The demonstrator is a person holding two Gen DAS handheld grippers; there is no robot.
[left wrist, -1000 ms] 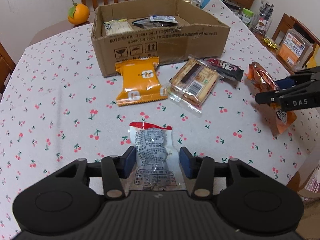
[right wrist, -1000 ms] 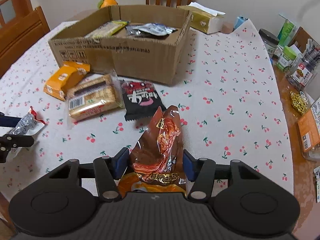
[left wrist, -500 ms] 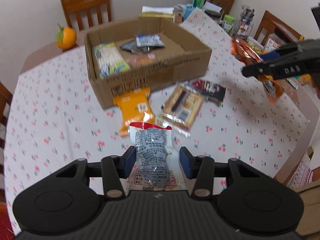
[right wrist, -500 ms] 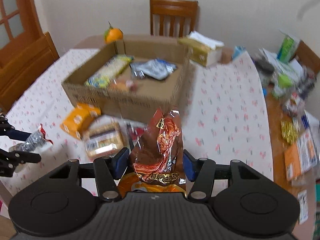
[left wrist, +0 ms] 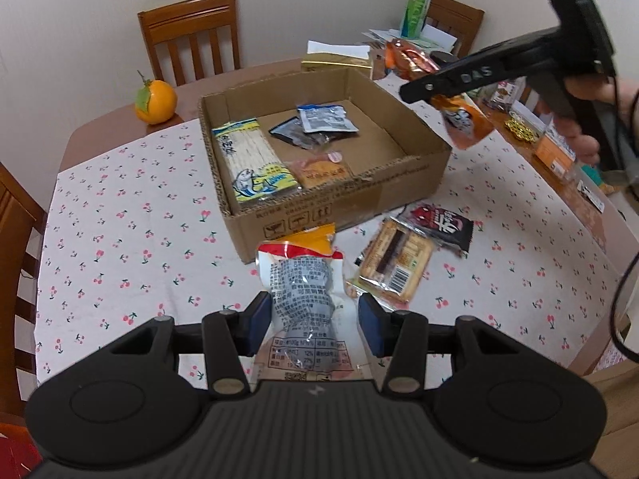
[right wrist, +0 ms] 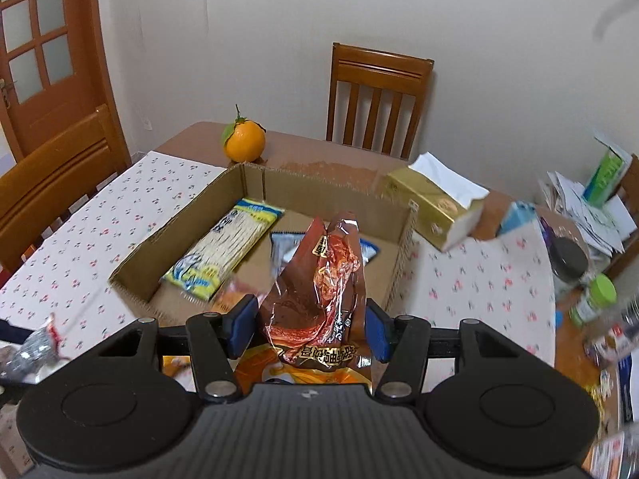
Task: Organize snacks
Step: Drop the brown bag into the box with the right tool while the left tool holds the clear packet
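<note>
The left gripper is clamped on a silver vacuum-packed snack pouch with a red-and-white top edge. The pouch's long axis runs straight out along the fingers toward twelve o'clock, and it hangs above the cherry-print tablecloth, short of the cardboard box. From this gripper the box's open top lies at twelve o'clock, beyond its near wall. An orange packet lies on the cloth against that wall, just under the pouch's tip.

The right gripper is closed on a brown-and-orange foil snack bag, whose long axis also points forward along the fingers. In the left wrist view this bag hangs at two o'clock, about over the box's right-hand rim. In its own view the box floor sits directly beneath and ahead, with the noodle packet at ten o'clock inside it.

The right hand looks nearer to a drop; the left has the near wall to clear first.
</note>
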